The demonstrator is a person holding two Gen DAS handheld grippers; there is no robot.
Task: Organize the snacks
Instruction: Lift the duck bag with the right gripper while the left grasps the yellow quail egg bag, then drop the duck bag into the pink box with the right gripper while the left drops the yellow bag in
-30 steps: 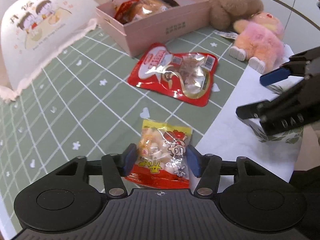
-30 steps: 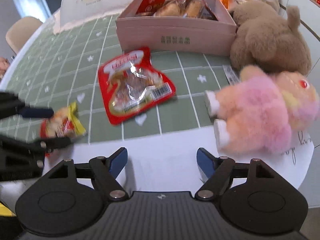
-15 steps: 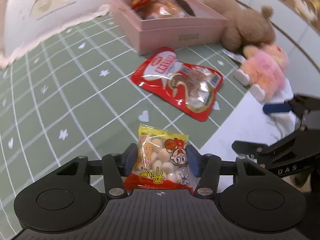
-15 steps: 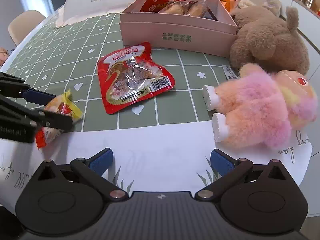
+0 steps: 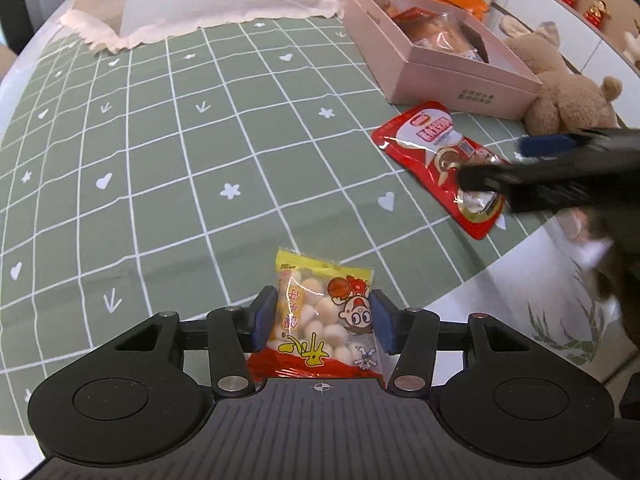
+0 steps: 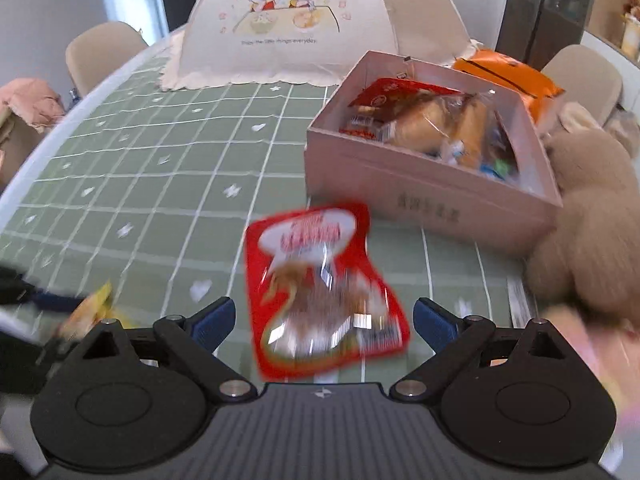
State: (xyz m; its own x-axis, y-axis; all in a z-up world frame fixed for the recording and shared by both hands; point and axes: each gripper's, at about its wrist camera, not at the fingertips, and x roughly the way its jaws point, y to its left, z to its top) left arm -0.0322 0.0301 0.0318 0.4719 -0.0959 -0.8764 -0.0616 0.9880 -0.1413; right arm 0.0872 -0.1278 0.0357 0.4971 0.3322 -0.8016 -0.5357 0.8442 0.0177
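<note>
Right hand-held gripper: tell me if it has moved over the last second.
Yes. The right hand-held gripper has moved forward, from the white table edge toward the pink box; its open fingers now flank the red snack pouch.

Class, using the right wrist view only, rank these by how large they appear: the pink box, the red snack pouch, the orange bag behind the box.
1. pink box, clearly largest.
2. red snack pouch, though blurred and nearer the camera, which inflates it.
3. orange bag, smallest, but farthest away and partly hidden behind the box.

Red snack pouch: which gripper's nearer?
Right. The right gripper hangs open directly over the red snack pouch, fingers either side. The left gripper sits well off, shut on the yellow snack bag.
</note>
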